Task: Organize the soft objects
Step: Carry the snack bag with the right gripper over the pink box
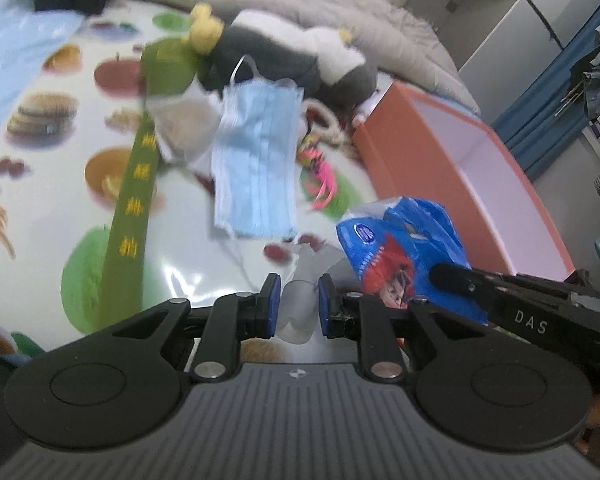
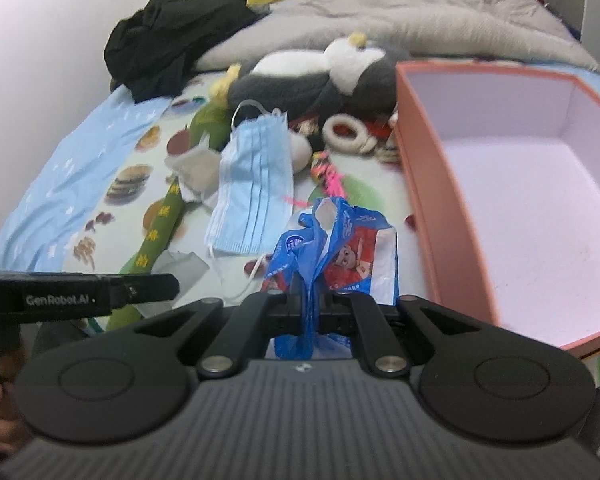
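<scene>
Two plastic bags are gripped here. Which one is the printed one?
The blue plastic bag with red cartoon print, pinched in the right gripper. The left gripper holds a plain translucent plastic bag, no print.

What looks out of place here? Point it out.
The orange box is empty, while the soft things lie strewn beside it: a blue face mask, a plush penguin on its side, a green strap. The blue wrapper is crumpled in the right gripper.
</scene>
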